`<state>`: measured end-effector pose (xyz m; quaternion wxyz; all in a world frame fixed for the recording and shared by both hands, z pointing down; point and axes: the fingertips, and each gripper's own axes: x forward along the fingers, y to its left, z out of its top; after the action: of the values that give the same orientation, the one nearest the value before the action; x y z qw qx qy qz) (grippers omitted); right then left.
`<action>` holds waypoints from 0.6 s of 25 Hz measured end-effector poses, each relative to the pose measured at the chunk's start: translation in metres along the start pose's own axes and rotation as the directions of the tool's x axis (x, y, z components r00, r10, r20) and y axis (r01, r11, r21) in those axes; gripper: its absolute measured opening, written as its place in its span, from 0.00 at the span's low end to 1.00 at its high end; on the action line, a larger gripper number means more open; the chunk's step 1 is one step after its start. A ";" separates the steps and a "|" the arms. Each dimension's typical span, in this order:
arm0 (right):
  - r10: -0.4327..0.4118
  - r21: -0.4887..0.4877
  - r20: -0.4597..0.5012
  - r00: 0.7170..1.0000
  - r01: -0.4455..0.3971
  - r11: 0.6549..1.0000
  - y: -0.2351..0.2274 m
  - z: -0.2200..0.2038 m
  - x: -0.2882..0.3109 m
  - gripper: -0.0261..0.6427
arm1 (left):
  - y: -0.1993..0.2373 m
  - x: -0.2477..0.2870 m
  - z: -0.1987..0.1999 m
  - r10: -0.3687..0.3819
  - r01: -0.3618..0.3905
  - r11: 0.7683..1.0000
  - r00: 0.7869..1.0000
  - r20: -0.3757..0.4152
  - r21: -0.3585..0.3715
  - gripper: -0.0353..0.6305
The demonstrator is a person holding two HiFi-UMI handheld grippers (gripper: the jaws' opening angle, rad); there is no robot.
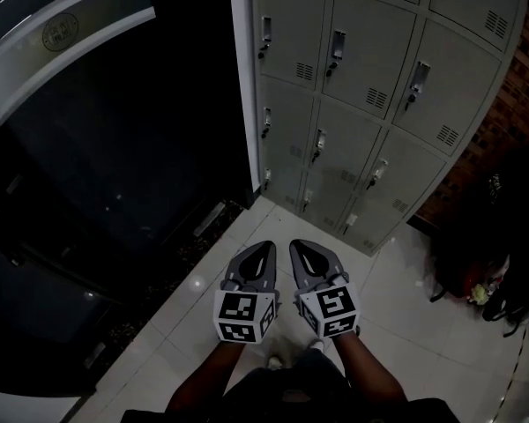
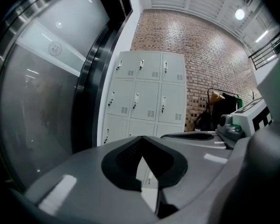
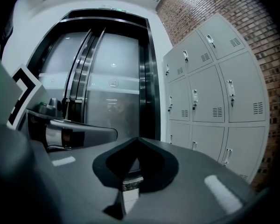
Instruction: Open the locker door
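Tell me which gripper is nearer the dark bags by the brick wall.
Right. The right gripper is left of the dark bags, well apart; the left gripper is farther left, on the right gripper's other side.

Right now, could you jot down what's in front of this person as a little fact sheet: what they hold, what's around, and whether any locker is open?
Place: tiled floor, next to a brick wall
Lockers: grey, three columns, every door in view shut
Left gripper: jaws together, nothing between them
Right gripper: jaws together, nothing between them
Contact: neither gripper touches the lockers; open floor lies between
On the left: dark glass door
On the right: dark bags on the floor
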<state>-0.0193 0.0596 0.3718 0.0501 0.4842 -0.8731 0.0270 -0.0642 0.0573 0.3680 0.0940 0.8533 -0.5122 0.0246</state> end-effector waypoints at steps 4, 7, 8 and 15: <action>0.003 0.003 0.004 1.000 -0.003 1.000 -0.015 -0.004 0.018 0.04 | 0.006 0.025 -0.002 -0.003 0.003 1.000 1.000 -0.007 0.003 0.06; 0.020 0.005 0.010 1.000 -0.020 1.000 -0.032 -0.005 0.037 0.04 | 0.014 0.050 -0.001 0.011 -0.011 1.000 1.000 -0.001 0.006 0.06; 0.025 0.005 0.012 1.000 -0.025 1.000 -0.039 -0.005 0.045 0.04 | 0.017 0.059 0.000 0.018 -0.018 1.000 1.000 0.001 0.007 0.06; 0.071 0.012 0.025 0.997 -0.071 0.997 -0.089 0.009 0.112 0.04 | 0.046 0.130 0.011 0.069 -0.069 0.998 0.998 -0.008 -0.003 0.06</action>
<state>-0.0037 -0.0829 0.3755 0.0351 0.4534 -0.8902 0.0285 -0.0438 -0.0784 0.3815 0.0966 0.8348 -0.5411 0.0301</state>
